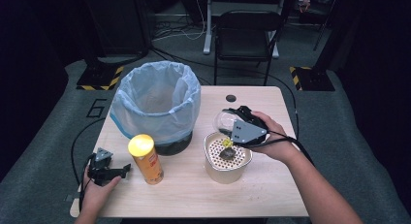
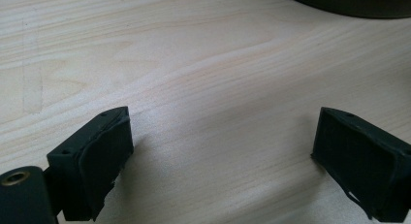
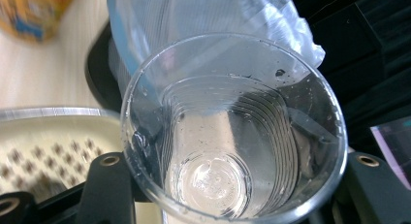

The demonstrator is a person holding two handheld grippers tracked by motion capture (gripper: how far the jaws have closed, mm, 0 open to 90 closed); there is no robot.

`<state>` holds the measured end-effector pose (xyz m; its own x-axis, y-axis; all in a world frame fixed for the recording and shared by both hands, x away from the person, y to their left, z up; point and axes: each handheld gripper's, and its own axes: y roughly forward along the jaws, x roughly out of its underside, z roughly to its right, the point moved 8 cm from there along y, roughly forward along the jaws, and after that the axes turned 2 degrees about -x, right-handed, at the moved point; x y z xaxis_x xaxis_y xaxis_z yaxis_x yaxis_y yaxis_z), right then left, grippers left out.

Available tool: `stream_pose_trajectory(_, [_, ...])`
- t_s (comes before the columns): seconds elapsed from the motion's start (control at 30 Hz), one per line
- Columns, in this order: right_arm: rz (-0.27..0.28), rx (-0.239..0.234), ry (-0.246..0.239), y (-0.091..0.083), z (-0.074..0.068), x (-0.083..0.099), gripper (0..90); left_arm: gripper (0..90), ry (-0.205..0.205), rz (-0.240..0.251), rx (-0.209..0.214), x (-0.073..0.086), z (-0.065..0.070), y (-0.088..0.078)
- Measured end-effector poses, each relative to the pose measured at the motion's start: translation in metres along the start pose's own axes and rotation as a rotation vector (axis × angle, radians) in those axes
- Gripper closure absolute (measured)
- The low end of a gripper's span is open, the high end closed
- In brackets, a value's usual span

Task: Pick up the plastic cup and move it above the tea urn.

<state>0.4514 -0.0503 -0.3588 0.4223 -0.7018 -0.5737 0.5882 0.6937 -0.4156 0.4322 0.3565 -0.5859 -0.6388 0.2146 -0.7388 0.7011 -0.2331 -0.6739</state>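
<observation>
On the pale wood-grain table [image 1: 271, 185], a cream strainer basket [image 1: 228, 168] with a perforated insert is seen near the right side, and small dark and yellow scraps [image 1: 227, 149] are lying on its holes. Above the far rim of that basket, a clear plastic cup [image 3: 232, 132] is clamped between the jaws of the right gripper [image 1: 231, 129], tipped on its side so that its round mouth faces the gripper's camera. The cup is thin and transparent, ribbed with stepped rings toward a small round base; droplets and a few dark specks are stuck to its inner wall. Behind it, a black bin lined with a crinkled, pale blue translucent bag [image 1: 157, 100] is standing. A tall cylindrical chip can [image 1: 146, 159], orange with a yellow lid, is set upright just in front of the bin. At the left edge of the table, the left gripper [image 1: 118, 171] is held low over bare wood, its matte black padded jaws spread wide with nothing between them.
</observation>
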Motion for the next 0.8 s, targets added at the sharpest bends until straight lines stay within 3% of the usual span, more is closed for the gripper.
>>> stream_pose_trajectory(0.53, [0.322,-0.126,0.468,-0.012,0.02,-0.026,40.2,6.9,0.004,0.0,-0.003,0.0,0.0,0.0])
stream_pose_trajectory(0.6, [0.338,-0.133,0.511,-0.014,0.024,-0.027,40.2,6.9,-0.001,0.0,0.0,0.0,0.0,0.0])
stream_pose_trajectory(0.8, [0.342,-0.171,0.566,-0.01,0.03,-0.038,40.2,6.9,0.001,0.0,0.0,0.0,0.0,0.0])
